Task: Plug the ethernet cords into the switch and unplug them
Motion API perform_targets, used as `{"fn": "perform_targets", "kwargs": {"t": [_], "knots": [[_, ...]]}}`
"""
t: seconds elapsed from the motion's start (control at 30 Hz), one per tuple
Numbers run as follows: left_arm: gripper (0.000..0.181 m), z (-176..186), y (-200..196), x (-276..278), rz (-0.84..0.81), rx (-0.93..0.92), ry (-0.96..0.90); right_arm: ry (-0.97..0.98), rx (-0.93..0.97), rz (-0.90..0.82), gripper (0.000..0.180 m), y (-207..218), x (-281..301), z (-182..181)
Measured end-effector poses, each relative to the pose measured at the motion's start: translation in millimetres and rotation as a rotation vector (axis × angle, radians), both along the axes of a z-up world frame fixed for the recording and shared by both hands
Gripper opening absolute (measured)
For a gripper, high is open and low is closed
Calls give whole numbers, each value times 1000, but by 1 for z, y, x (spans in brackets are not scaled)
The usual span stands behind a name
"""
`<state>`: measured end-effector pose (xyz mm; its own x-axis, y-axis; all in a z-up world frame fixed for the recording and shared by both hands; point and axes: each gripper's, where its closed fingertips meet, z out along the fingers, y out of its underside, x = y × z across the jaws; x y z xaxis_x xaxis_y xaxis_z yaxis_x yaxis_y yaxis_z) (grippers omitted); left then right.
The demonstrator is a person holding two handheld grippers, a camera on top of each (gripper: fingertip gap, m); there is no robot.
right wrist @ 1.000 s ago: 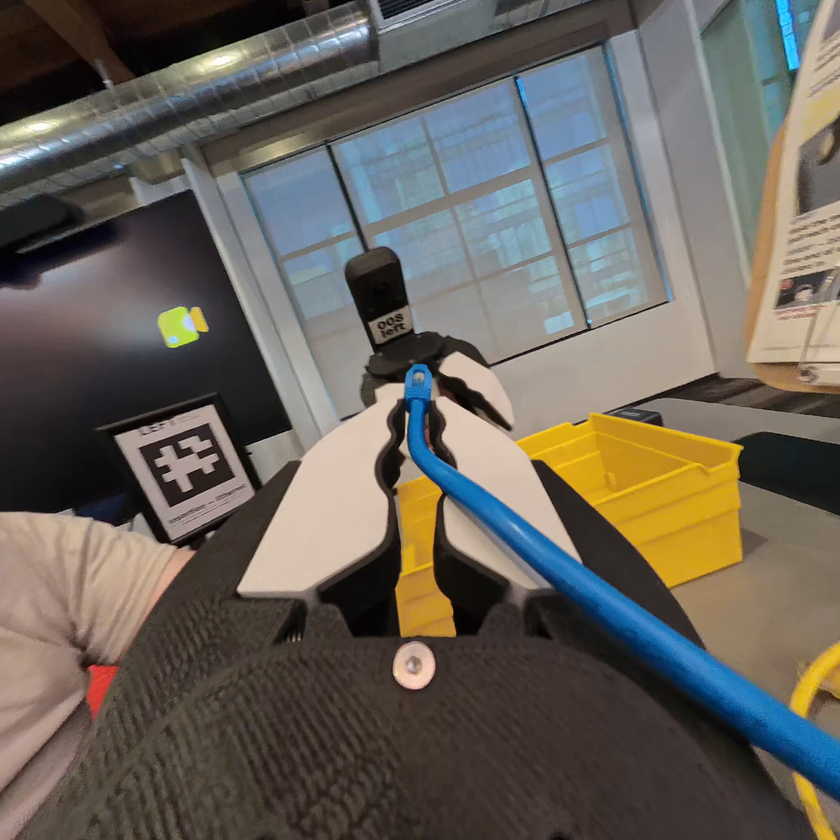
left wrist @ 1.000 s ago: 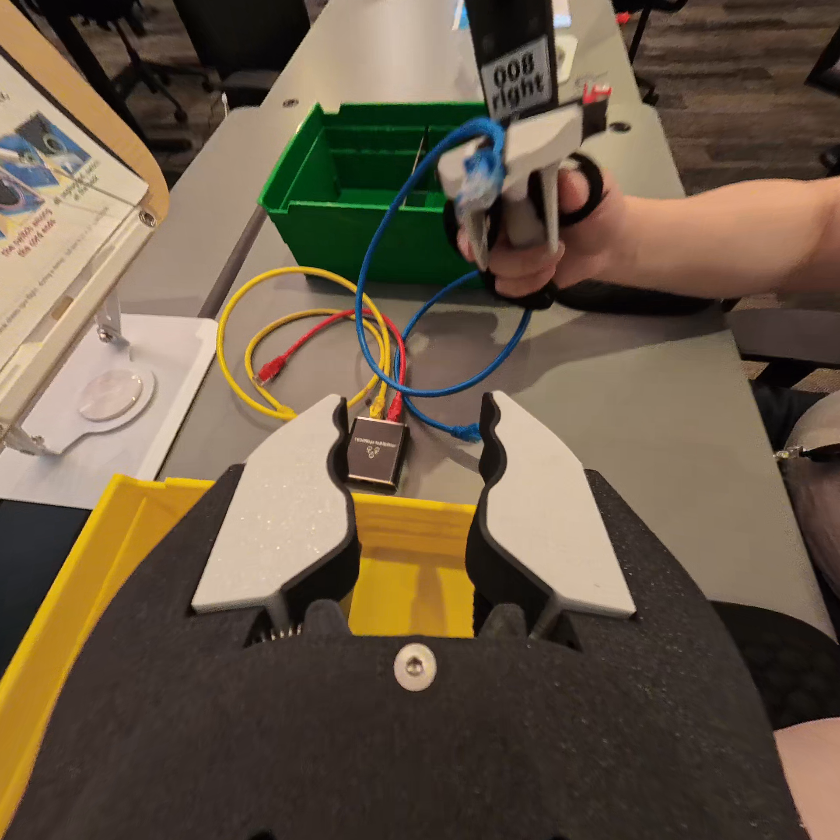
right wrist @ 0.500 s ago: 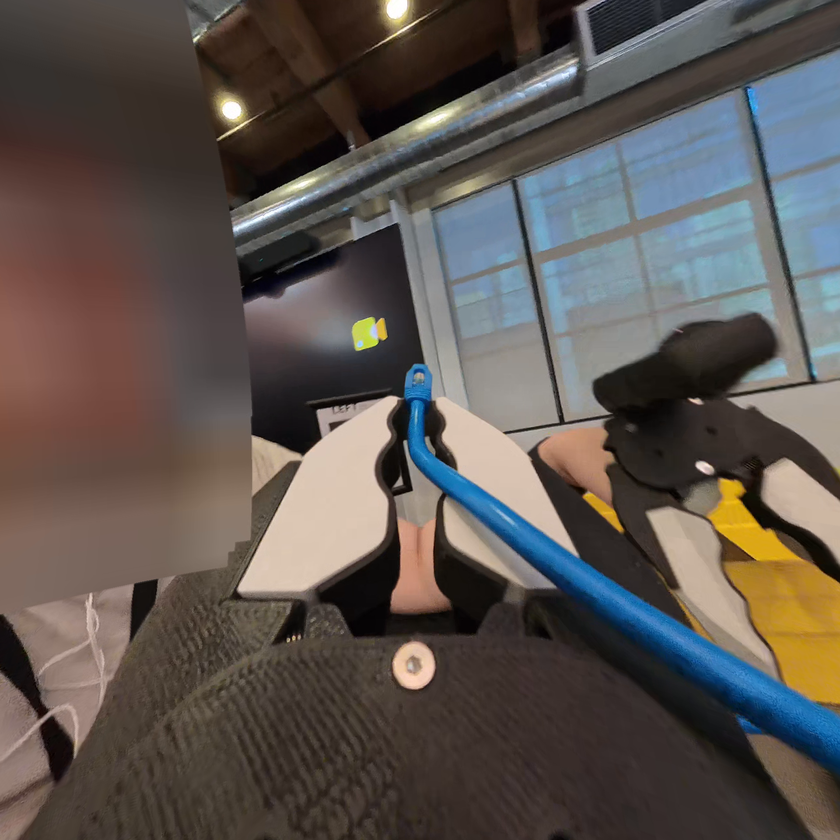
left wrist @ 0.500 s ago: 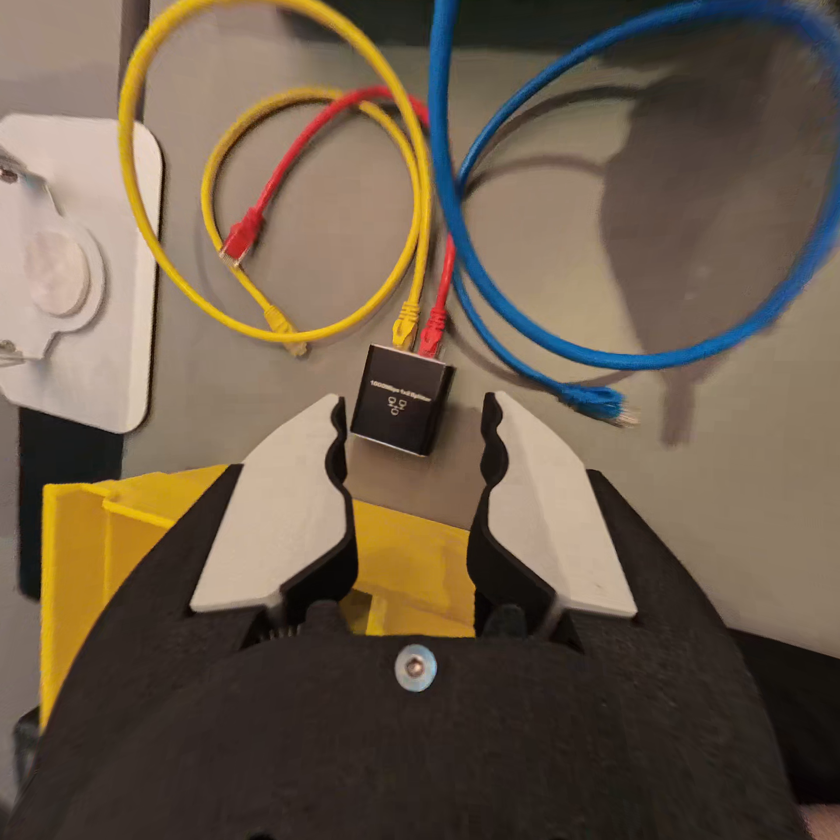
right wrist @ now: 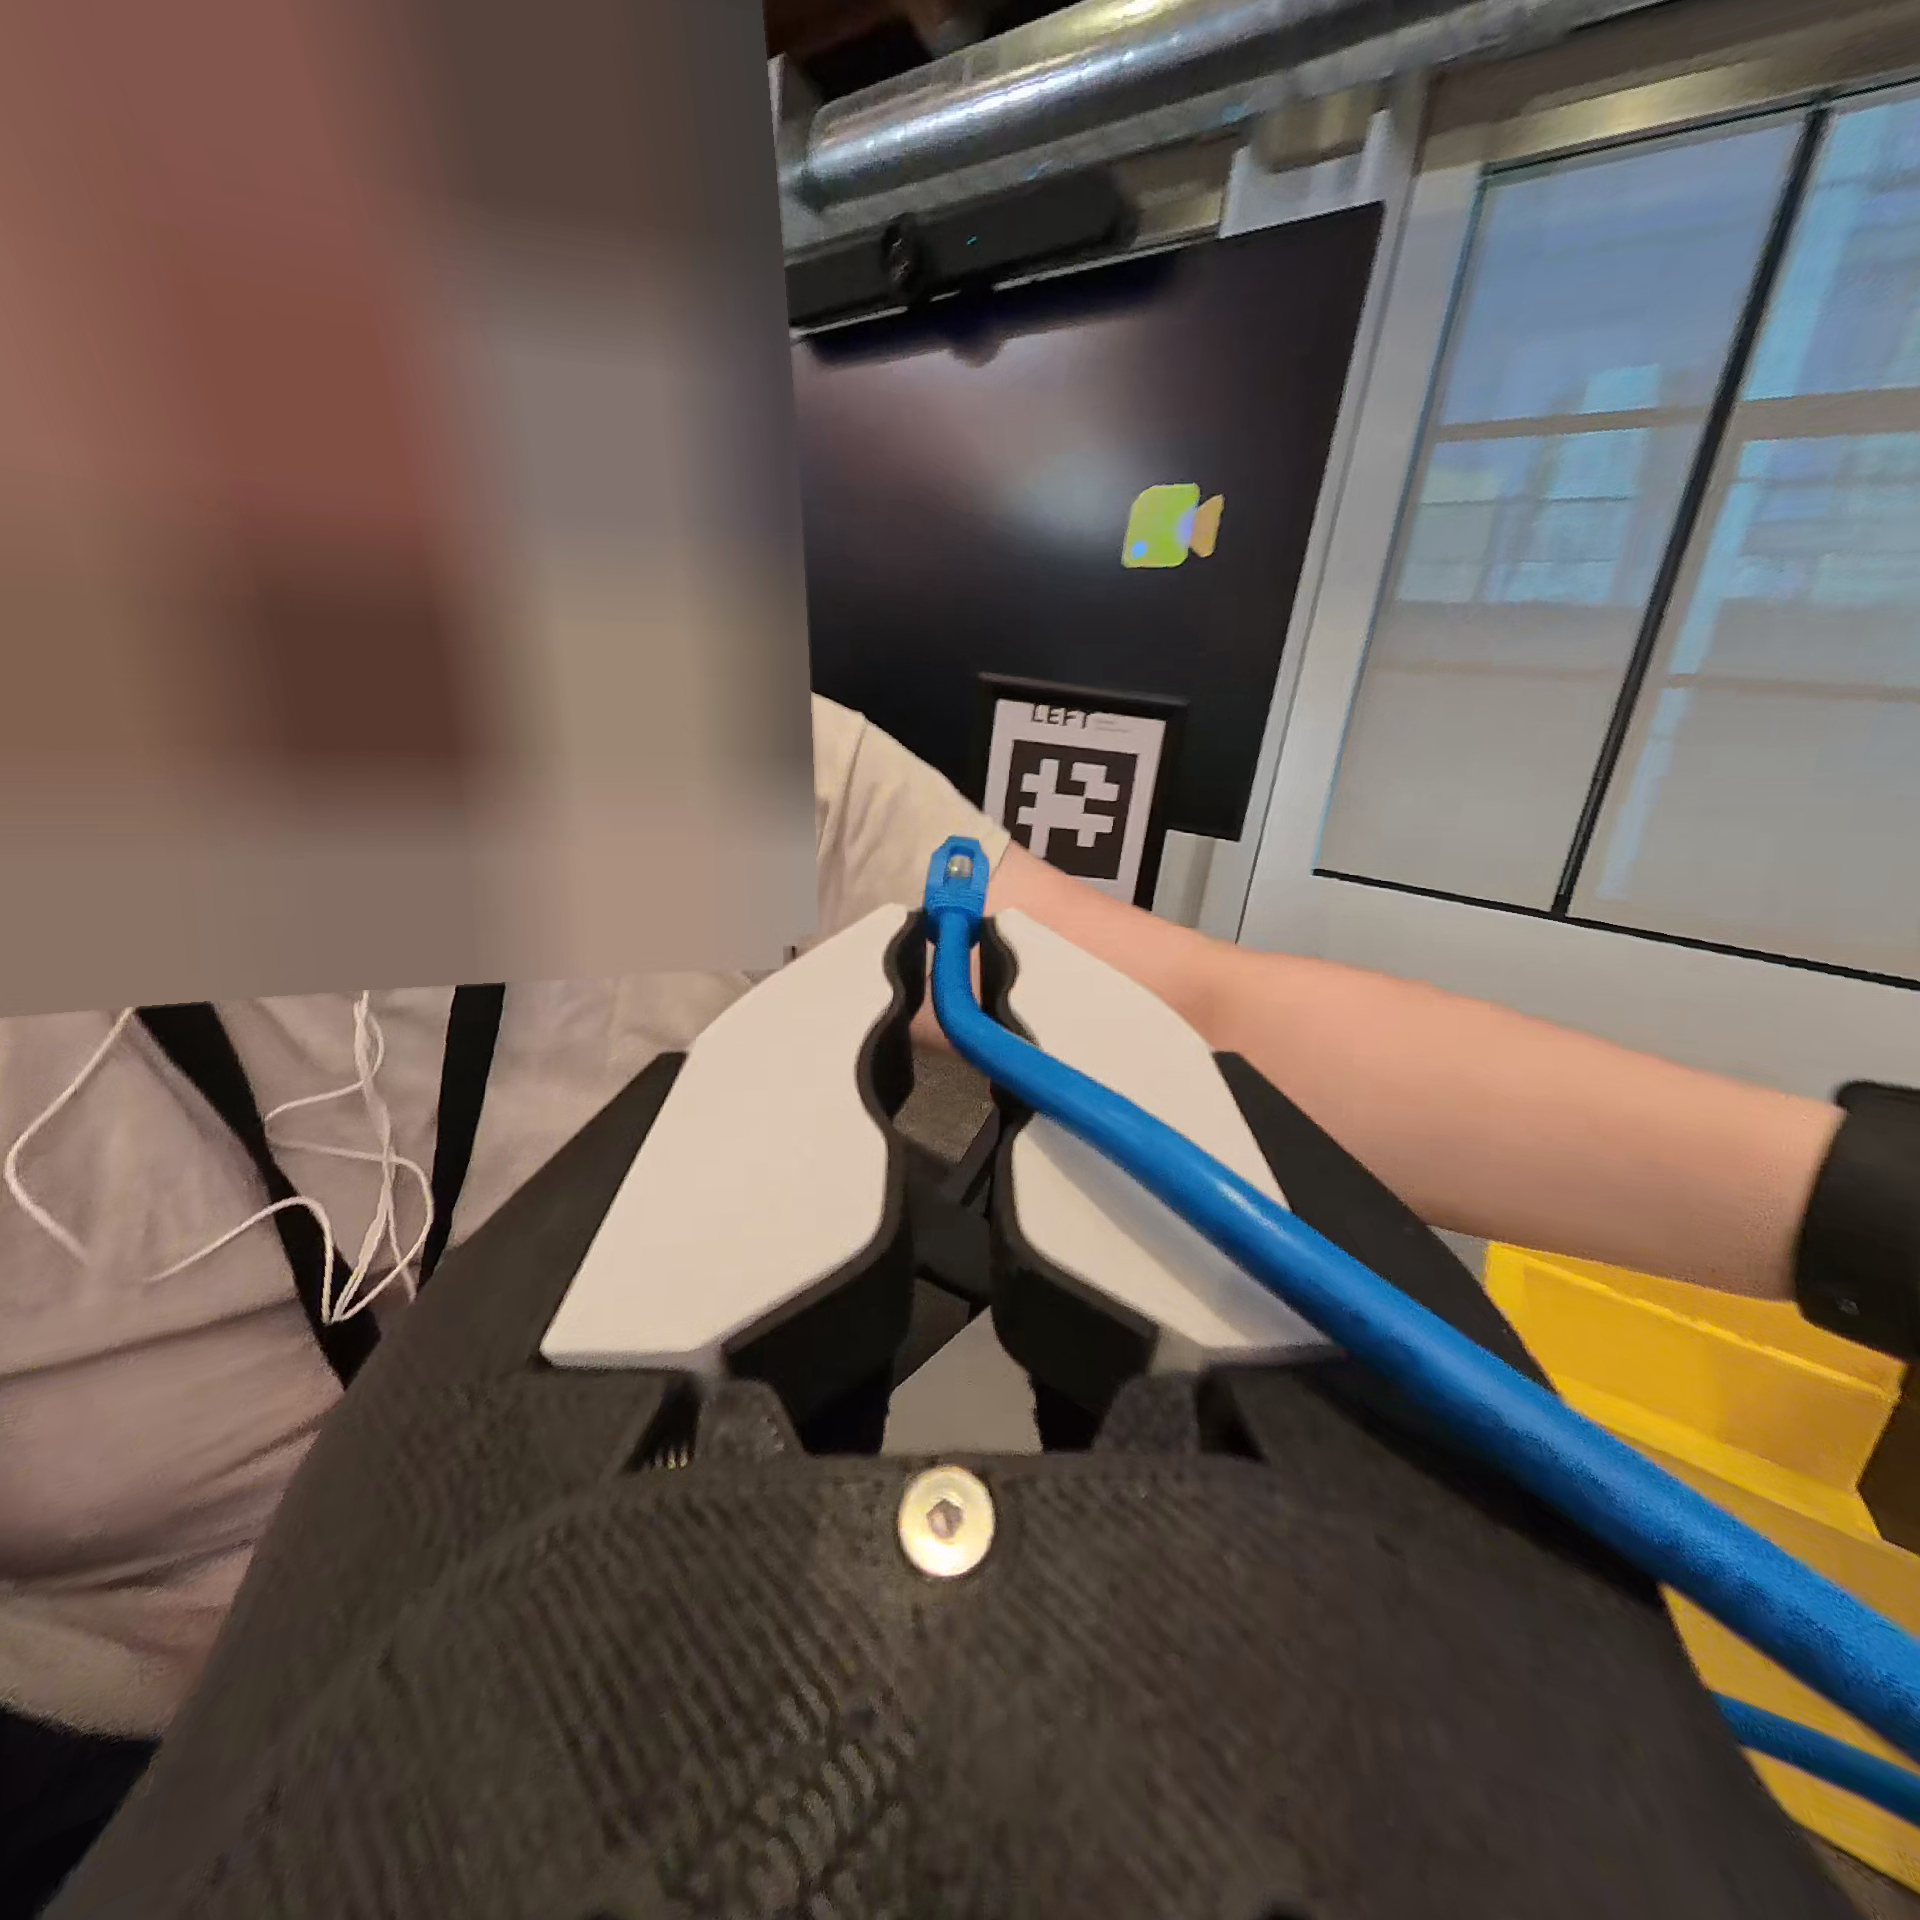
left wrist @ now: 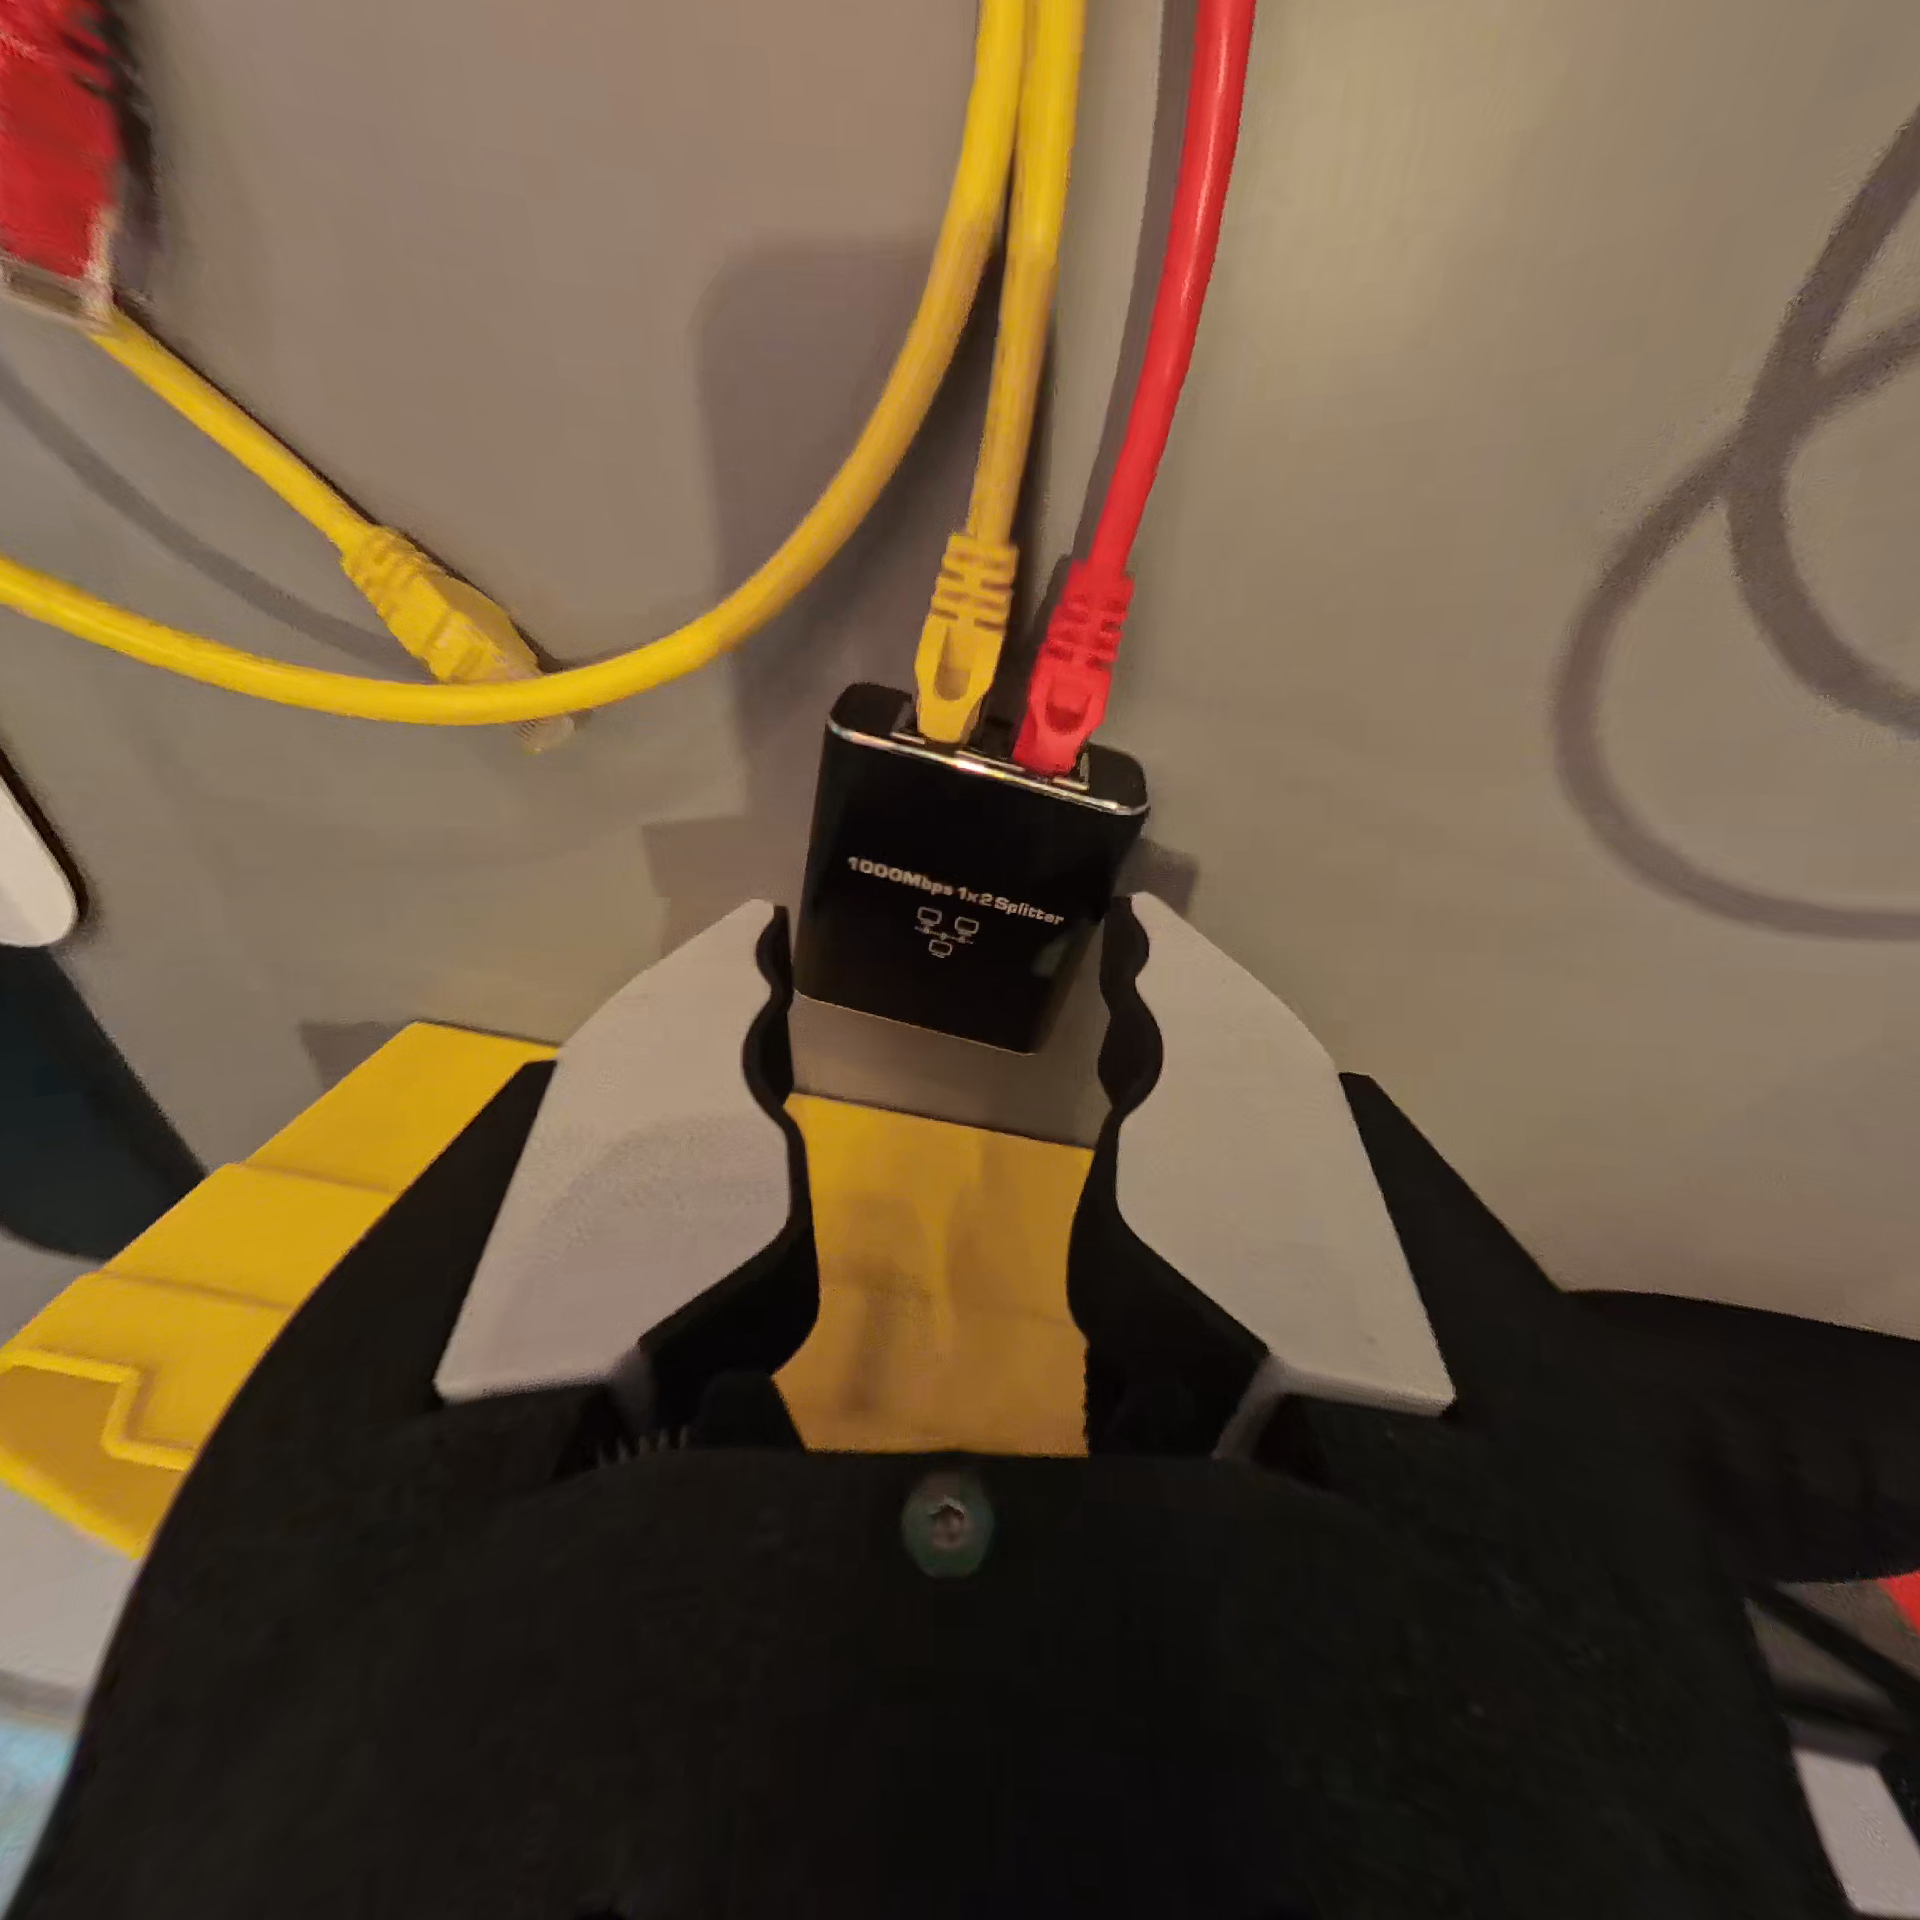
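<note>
In the left wrist view the small black switch point(left wrist: 966, 894) lies on the grey table point(left wrist: 1455, 727). A yellow cord point(left wrist: 961, 634) and a red cord point(left wrist: 1081, 655) are plugged into its far end, side by side. My left gripper point(left wrist: 951, 920) is open, and its fingertips point(left wrist: 727, 956) flank the near end of the switch. In the right wrist view my right gripper point(right wrist: 951, 935) is shut on the blue cord point(right wrist: 1351, 1278) just behind its plug point(right wrist: 956, 868). It is held up in the air, and the plug sticks out past the tips.
A loose yellow plug point(left wrist: 447, 634) and a loose red plug point(left wrist: 52, 208) lie left of the switch. A yellow bin point(left wrist: 208, 1299) sits under my left gripper and also shows in the right wrist view point(right wrist: 1662, 1351). A person's forearm point(right wrist: 1455, 1091) crosses that view.
My left gripper has dropped and moved forward, from above the yellow bin to around the near end of the switch. My right gripper has turned, still holding the blue cord.
</note>
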<state>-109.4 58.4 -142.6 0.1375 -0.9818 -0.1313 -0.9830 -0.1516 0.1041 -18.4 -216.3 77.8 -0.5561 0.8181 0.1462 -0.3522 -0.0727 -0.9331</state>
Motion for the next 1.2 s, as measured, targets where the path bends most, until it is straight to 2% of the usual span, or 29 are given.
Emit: {"fn": "perform_targets", "kwargs": {"t": [0.1,0.2,0.4,0.47,0.53,0.6,0.67,0.8,0.87,0.9,0.97,1.03,1.13,1.2], "knots": [[65,-11,2,-7,-1,19,110,-3,51,20,10,-10,4,0],[62,-12,0,-6,89,13,131,4,75,26,10,-15,10,2],[62,-12,-24,-2,549,-16,97,19,117,31,10,-21,25,7],[62,-12,-43,6,649,-83,57,18,136,22,10,-22,29,8],[67,-11,-73,22,666,-263,0,20,149,15,10,-23,33,8],[66,-5,-101,36,640,-443,-55,18,155,1,10,-22,37,9],[62,-4,-113,34,602,-502,-63,19,160,-10,10,-21,40,10],[57,-2,-98,33,418,-368,-176,37,171,-25,10,-21,47,13],[61,4,-88,38,234,-237,-249,35,179,-29,10,-21,49,13],[68,8,-82,41,127,-155,-277,38,182,-34,10,-21,49,13],[69,13,-83,46,-101,-51,-296,44,178,-27,10,-21,50,13],[71,12,-80,50,-263,72,-279,41,174,-26,10,-20,50,13],[73,5,-79,54,-369,96,-237,22,180,-24,10,-21,49,10],[73,-2,-78,50,-377,55,-195,12,191,-26,10,-22,48,8]]}}
